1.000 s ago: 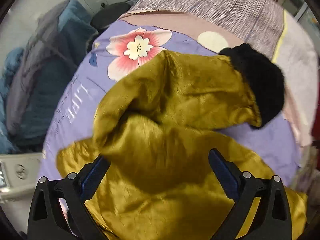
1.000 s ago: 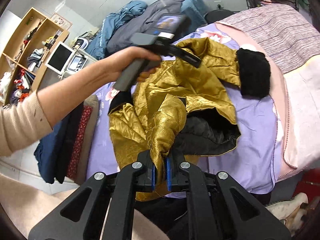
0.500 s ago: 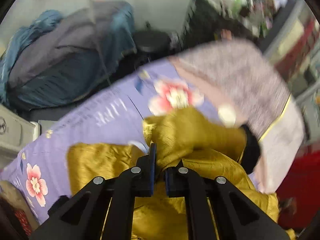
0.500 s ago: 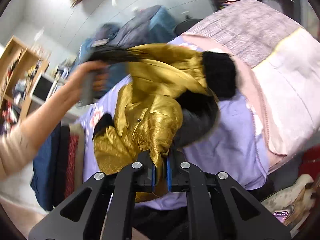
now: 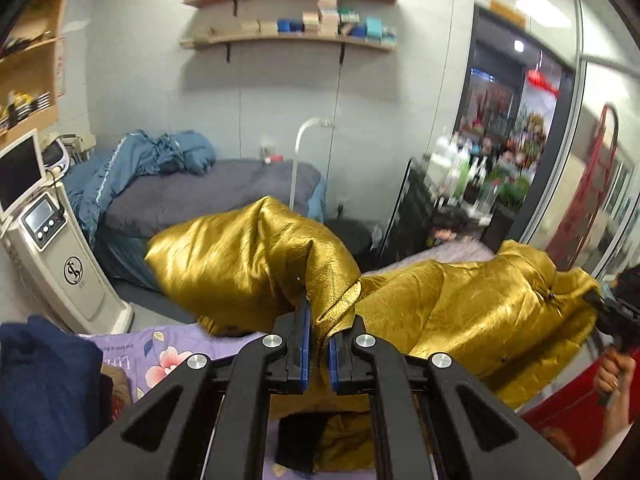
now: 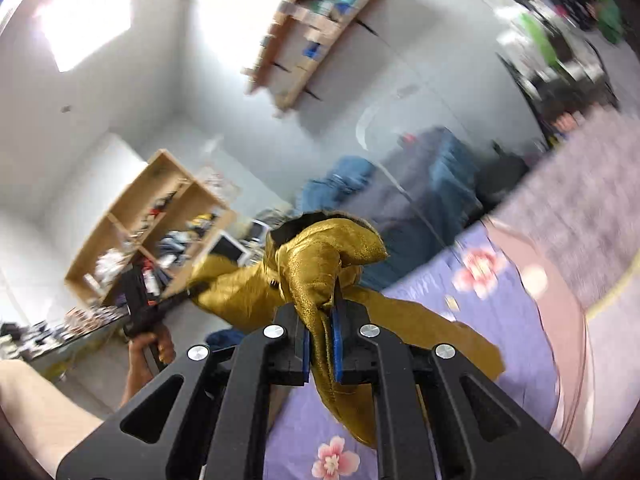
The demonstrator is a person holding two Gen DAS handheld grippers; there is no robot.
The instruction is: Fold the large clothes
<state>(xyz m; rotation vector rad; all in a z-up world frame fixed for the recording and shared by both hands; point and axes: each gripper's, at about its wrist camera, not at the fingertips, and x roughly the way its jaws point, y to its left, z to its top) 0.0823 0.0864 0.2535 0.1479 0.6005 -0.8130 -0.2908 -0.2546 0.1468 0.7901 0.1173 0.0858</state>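
A shiny gold jacket [image 5: 460, 308] with dark lining hangs in the air, stretched between my two grippers above the bed. My left gripper [image 5: 318, 320] is shut on a bunched fold of it. My right gripper [image 6: 320, 320] is shut on another bunched part of the gold jacket [image 6: 320, 264]. The right gripper shows at the right edge of the left wrist view [image 5: 616, 316], held by a hand. The left gripper shows at the left of the right wrist view [image 6: 140, 300]. The jacket's lower part is hidden below the fingers.
A purple floral bedsheet [image 6: 472, 304] lies below. A navy garment pile [image 5: 44, 396] sits at the lower left. A white machine [image 5: 60, 264], a second bed with blue bedding [image 5: 168, 184], wall shelves [image 5: 292, 12] and a cluttered rack [image 5: 472, 184] stand beyond.
My left gripper shut on the jacket. Both grippers then rose and spread apart, lifting the jacket off the bed; both views now look up at the room.
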